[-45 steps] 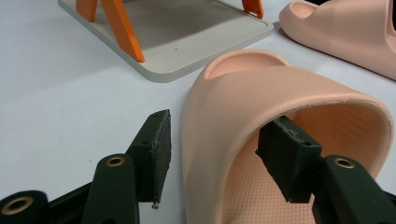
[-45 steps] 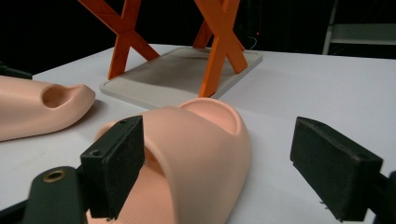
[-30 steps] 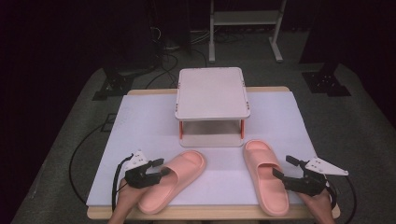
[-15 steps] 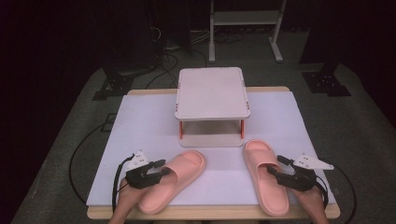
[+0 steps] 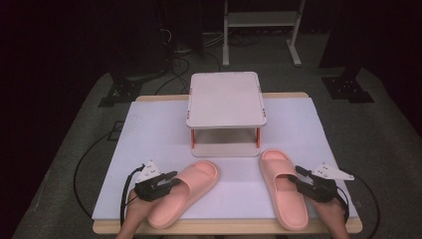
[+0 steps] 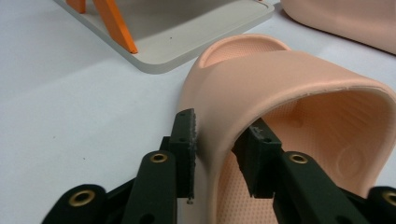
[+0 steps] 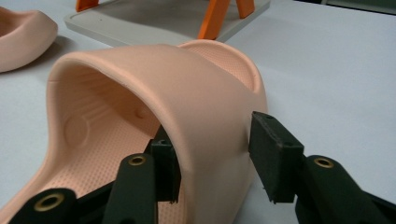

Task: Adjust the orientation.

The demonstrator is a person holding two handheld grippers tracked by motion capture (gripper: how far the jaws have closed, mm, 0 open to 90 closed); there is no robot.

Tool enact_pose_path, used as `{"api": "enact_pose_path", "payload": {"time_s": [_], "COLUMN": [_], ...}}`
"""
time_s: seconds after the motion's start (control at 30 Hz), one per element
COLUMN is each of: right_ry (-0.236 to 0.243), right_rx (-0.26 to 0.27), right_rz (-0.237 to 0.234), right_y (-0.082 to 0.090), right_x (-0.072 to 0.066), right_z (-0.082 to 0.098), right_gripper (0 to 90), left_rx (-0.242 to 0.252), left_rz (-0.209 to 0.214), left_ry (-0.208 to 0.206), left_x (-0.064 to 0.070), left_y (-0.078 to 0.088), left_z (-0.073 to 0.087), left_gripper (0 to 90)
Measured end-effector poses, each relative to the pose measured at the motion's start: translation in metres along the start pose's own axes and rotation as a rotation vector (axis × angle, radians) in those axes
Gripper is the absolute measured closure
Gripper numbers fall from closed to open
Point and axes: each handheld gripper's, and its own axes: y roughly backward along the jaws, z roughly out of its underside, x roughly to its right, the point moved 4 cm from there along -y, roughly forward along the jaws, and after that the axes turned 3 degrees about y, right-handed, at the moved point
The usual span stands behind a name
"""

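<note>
Right now two peach slippers lie side by side on the near half of the white table [image 5: 149,129], toes pointing away toward a small two-tier stand [image 5: 226,97] with orange legs that sits at the middle of the table. The left slipper [image 5: 186,191] is angled, its toe leaning toward the stand's near left corner, while the right slipper [image 5: 282,191] lies straighter, its toe close to the stand's lower shelf.

The left gripper [image 5: 169,180] comes in from the near left edge and has been closing. In the left gripper view its jaws straddle the outer wall of the left slipper's strap [image 6: 280,88], one pad against the outside and the other inside under the arch, so it is pinching that strap wall.

The right gripper [image 5: 300,178] reaches in from the near right and has also been closing. In the right gripper view one jaw sits inside under the right slipper's strap [image 7: 187,93] and touches it, but the outer pad stands just off the strap with a sliver of table showing between, so it is not yet clamped.

Both slippers rest flat on the table, well apart from each other.
</note>
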Motion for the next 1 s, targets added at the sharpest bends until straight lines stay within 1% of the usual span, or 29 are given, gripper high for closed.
{"api": "enact_pose_path", "payload": {"time_s": [0.07, 0.1, 0.13, 0.23, 0.4, 0.47, 0.6, 0.7, 0.83, 0.93, 1.0], "right_ry": [0.002, 0.008, 0.008, 0.023, 0.026, 0.022, 0.017, 0.014, 0.007, 0.023, 0.022], "right_rx": [-0.004, -0.004, -0.004, 0.000, 0.003, -0.001, -0.001, -0.008, -0.013, -0.007, -0.007], "right_rz": [0.010, 0.023, 0.023, 0.050, 0.065, 0.063, 0.057, 0.040, 0.016, -0.002, -0.012], "right_y": [0.000, 0.000, 0.000, 0.001, 0.001, 0.002, 0.003, 0.003, 0.004, 0.003, 0.003], "right_x": [0.000, -0.001, -0.001, -0.001, 0.000, 0.000, -0.001, -0.001, -0.004, -0.010, -0.012], "right_z": [0.000, 0.000, 0.000, 0.000, -0.001, -0.001, -0.001, -0.001, -0.002, -0.004, -0.005], "right_gripper": [57.3, 59.3, 59.3, 63.4, 66.9, 69.0, 72.1, 74.9, 78.1, 78.4, 78.5], "left_rx": [-0.002, 0.000, 0.000, 0.003, 0.006, 0.009, 0.024, 0.030, 0.028, 0.029, 0.031], "left_rz": [-0.008, -0.011, -0.011, -0.005, 0.011, 0.015, 0.018, 0.026, 0.023, 0.030, 0.031], "left_ry": [0.006, 0.005, 0.005, 0.018, 0.017, 0.018, 0.035, 0.043, 0.040, 0.045, 0.046], "left_x": [0.000, 0.000, 0.000, 0.000, 0.003, 0.004, 0.003, 0.003, 0.004, 0.004, 0.004], "left_y": [0.000, 0.000, 0.000, 0.000, -0.002, -0.002, 0.000, 0.001, 0.001, 0.001, 0.001], "left_z": [0.000, 0.000, 0.000, 0.000, -0.001, -0.002, -0.002, -0.003, -0.003, -0.003, -0.003], "left_gripper": [70.1, 71.0, 71.2, 71.7, 72.6, 73.0, 72.9, 73.4, 73.8, 74.5, 74.5]}}
